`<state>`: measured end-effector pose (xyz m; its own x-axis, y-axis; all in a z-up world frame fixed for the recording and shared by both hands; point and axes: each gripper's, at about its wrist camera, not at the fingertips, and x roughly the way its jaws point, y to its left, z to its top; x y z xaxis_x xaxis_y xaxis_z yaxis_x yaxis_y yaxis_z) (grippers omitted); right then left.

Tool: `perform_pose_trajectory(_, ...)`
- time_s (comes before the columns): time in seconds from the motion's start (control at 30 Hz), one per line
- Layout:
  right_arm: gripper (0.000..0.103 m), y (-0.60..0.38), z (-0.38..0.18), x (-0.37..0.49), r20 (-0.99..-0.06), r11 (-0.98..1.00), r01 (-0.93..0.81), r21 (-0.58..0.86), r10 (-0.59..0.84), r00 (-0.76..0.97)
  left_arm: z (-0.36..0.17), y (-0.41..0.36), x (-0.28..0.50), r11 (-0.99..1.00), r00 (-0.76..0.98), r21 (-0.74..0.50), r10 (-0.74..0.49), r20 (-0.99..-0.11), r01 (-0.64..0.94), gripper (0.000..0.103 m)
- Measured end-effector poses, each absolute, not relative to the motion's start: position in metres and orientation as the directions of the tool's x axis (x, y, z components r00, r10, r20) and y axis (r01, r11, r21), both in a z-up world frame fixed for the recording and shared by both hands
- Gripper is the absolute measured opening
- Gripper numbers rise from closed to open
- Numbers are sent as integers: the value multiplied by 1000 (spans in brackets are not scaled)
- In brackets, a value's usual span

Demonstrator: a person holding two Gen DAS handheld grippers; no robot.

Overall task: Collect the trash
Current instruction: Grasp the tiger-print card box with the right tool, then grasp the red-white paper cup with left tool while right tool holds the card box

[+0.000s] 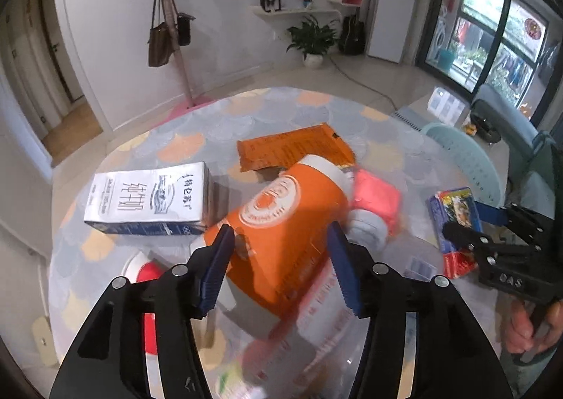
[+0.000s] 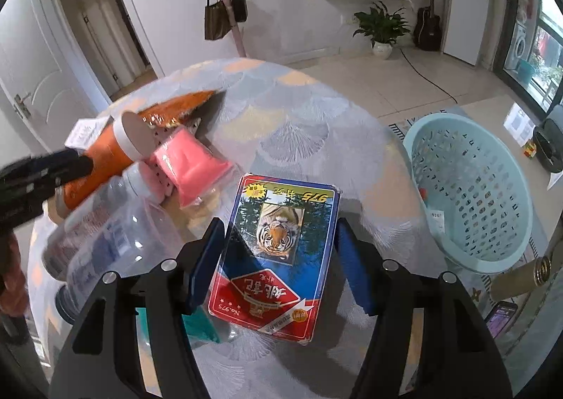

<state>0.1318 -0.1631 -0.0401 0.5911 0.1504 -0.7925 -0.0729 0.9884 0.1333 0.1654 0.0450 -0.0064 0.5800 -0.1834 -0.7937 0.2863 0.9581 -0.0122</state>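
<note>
bench edge: round bench with patterned cloth; far rim arcs across mid frame in both views, floor beyond it.
open room: right wrist view, bare cloth above and right of the card box; mint basket on the floor at right of frame, beyond the bench rim. Left side of the bench is crowded.
left gripper: bottom centre of left wrist view, pointing steeply down at the orange cup.
left fingers: blue fingers part open, straddling the cup's lower body; one on each side, close to it. Cup is blurred, so I cannot tell whether the pads press on it.
orange cup: tilted, white rim toward upper right of frame, centre of left wrist view.
right gripper: bottom centre of right wrist view, angled down over the card box.
right fingers: part open; box sits between them, left finger at the box edge, gap showing on the right side; grip not sure.
card box: flat on the cloth, tiger picture up.
other trash: milk carton at left, orange wrapper behind the cup, pink packet, clear bottle lower left of right wrist view.
hand: at right edge of left wrist view, on the right gripper's handle.
</note>
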Motion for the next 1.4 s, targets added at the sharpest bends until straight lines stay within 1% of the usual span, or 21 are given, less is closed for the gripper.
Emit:
perform_pose_trajectory(0.1, 63, -161, -47, 134, -807, 989, -80, 128, 151, 572, -16, 44, 176, 949, 539, -6, -184, -822, 315, 74)
perform_pose_trajectory(0.13, 64, -159, -51, 135, -818, 989, -86, 122, 150, 556, -20, 41, 177, 944, 530, 14, -172, -830, 329, 76)
perform_pose_trajectory(0.2, 66, -152, -53, 134, -822, 993, -95, 71, 113, 559, -24, 35, 178, 935, 522, 42, -159, -838, 353, 78)
perform_pose_trajectory(0.27, 71, -144, -54, 134, -826, 994, -109, 28, 85, 557, -27, 32, 182, 930, 515, 59, -147, -844, 362, 80)
perform_pose_trajectory(0.37, 70, -138, -56, 133, -822, 994, -109, -7, 56, 566, -31, 28, 182, 924, 527, 100, -120, -842, 370, 80)
perform_pose_trajectory(0.4, 69, -139, -56, 133, -819, 994, -107, -3, 59, 571, -31, 28, 182, 924, 528, 98, -121, -841, 369, 80)
perform_pose_trajectory(0.43, 61, -140, -55, 132, -815, 995, -102, -5, 55, 577, -31, 28, 181, 925, 531, 100, -120, -839, 367, 80)
perform_pose_trajectory(0.47, 60, -142, -55, 132, -812, 995, -103, -2, 58, 580, -31, 28, 179, 923, 538, 110, -116, -835, 369, 79)
perform_pose_trajectory(0.53, 59, -149, -51, 130, -802, 994, -98, 37, 88, 591, -29, 25, 172, 917, 553, 133, -107, -826, 376, 75)
perform_pose_trajectory(0.63, 59, -157, -41, 126, -776, 992, -95, 81, 122, 619, -22, 20, 167, 915, 581, 165, -87, -810, 367, 63)
perform_pose_trajectory(0.67, 59, -159, -36, 124, -767, 991, -96, 88, 129, 629, -16, 20, 166, 918, 596, 169, -85, -798, 357, 60)
perform_pose_trajectory(0.73, 59, -160, -28, 120, -746, 990, -104, 96, 141, 651, -5, 23, 163, 927, 614, 142, -111, -781, 348, 51)
perform_pose_trajectory(0.8, 59, -162, -20, 115, -727, 988, -117, 104, 156, 669, 8, 31, 158, 936, 619, 74, -168, -767, 345, 47)
perform_pose_trajectory(0.87, 59, -162, -15, 113, -714, 986, -126, 112, 168, 680, 17, 35, 151, 938, 629, 40, -199, -752, 345, 44)
perform_pose_trajectory(1.07, 59, -166, -9, 107, -694, 981, -142, 133, 194, 693, 33, 44, 125, 936, 673, 21, -238, -700, 352, 43)
perform_pose_trajectory(1.17, 59, -167, -6, 106, -688, 979, -139, 146, 202, 697, 41, 52, 118, 939, 691, -5, -256, -676, 344, 34)
perform_pose_trajectory(1.2, 59, -167, -4, 105, -683, 979, -141, 149, 205, 701, 45, 56, 116, 939, 697, -25, -273, -664, 344, 16)
perform_pose_trajectory(1.23, 59, -168, -2, 104, -679, 978, -143, 149, 206, 704, 48, 60, 115, 935, 693, -51, -297, -657, 352, 2)
perform_pose_trajectory(1.27, 59, -168, 0, 103, -674, 978, -145, 147, 206, 709, 52, 64, 113, 929, 689, -90, -328, -646, 358, 2)
perform_pose_trajectory(1.3, 59, -168, 2, 101, -669, 978, -147, 145, 207, 714, 53, 68, 111, 932, 693, -98, -327, -642, 349, 4)
perform_pose_trajectory(1.4, 59, -171, 4, 97, -667, 977, -152, 146, 211, 714, 47, 72, 109, 948, 704, -69, -279, -653, 312, 5)
